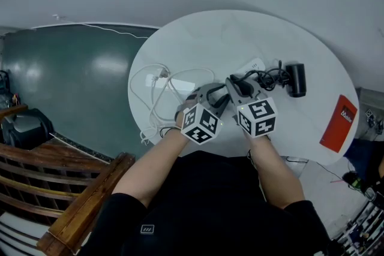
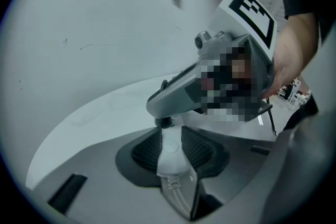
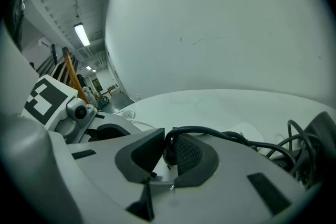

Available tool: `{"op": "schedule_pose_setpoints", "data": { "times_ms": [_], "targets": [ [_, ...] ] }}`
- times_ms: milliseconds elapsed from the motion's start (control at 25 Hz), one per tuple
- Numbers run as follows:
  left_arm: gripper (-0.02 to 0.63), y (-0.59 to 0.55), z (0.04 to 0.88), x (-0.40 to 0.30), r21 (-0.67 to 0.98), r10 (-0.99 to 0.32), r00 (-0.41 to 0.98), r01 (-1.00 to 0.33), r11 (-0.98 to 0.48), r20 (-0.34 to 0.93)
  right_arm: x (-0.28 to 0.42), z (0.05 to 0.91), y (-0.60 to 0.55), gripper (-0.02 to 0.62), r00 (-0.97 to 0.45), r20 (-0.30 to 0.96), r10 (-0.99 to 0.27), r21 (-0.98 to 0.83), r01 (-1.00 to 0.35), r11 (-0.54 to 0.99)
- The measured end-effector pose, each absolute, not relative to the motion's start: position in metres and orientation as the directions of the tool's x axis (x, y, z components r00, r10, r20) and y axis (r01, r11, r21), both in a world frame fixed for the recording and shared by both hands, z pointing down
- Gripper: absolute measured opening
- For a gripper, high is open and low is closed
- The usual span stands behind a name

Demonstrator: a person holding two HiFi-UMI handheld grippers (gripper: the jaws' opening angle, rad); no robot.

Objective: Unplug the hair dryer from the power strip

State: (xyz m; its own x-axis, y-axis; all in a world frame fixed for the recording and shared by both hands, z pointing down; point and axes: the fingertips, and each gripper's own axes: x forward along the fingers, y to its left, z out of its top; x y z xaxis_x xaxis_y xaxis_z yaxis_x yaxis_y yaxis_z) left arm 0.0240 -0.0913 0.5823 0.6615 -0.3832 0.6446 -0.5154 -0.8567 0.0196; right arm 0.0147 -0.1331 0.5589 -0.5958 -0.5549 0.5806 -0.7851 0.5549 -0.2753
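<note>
So the left gripper [image 2: 171, 150] had its fingers clamped on the cable end of the white power strip [image 1: 255, 64], pretty clearly just to pin it down so it wouldn't lift off the table [image 1: 210, 39]; the right gripper [image 1: 238, 86] sat right over the strip with its fingers pinching the black plug [image 3: 169, 151], which I'd guess was the setup for pulling it out; honestly couldn't tell if the plug was still fully seated; the hair dryer [image 1: 296, 79] lay just past the strip's far end, a stubby, glossy black thing on its side; its black cord [image 3: 220, 135] ran back toward the strip in a messy tangle.
</note>
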Motion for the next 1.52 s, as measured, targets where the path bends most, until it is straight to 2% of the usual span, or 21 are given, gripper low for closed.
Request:
{"op": "schedule_pose_setpoints", "data": {
  "times_ms": [160, 320, 400, 840, 1280, 1520],
  "targets": [
    [0.124, -0.094, 0.583, 0.025, 0.016, -0.386, 0.647, -0.524, -0.852, 0.657, 0.015, 0.561, -0.138, 0.064, -0.582, 0.596, -0.553, -0.282, -0.797, 0.534],
    [0.124, -0.095, 0.584, 0.025, 0.034, -0.385, 0.654, -0.532, -0.846, 0.652, 0.014, 0.524, -0.138, 0.064, -0.629, 0.501, -0.595, -0.264, -0.766, 0.587],
    [0.123, -0.095, 0.584, 0.023, 0.035, -0.386, 0.655, -0.533, -0.845, 0.65, 0.012, 0.514, -0.139, 0.064, -0.646, 0.493, -0.583, -0.255, -0.748, 0.613],
    [0.121, -0.095, 0.572, 0.018, 0.133, -0.334, 0.684, -0.534, -0.835, 0.649, 0.03, 0.505, -0.116, 0.066, -0.681, 0.469, -0.562, -0.426, -0.732, 0.532],
    [0.094, -0.083, 0.522, -0.013, 0.096, -0.415, 0.738, -0.539, -0.837, 0.532, 0.053, 0.543, -0.055, 0.066, -0.626, 0.496, -0.602, -0.572, -0.757, 0.316],
    [0.075, -0.061, 0.496, -0.034, 0.104, -0.444, 0.775, -0.539, -0.836, 0.45, 0.07, 0.568, -0.027, 0.066, -0.507, 0.582, -0.636, -0.528, -0.83, 0.179]
  ]
}}
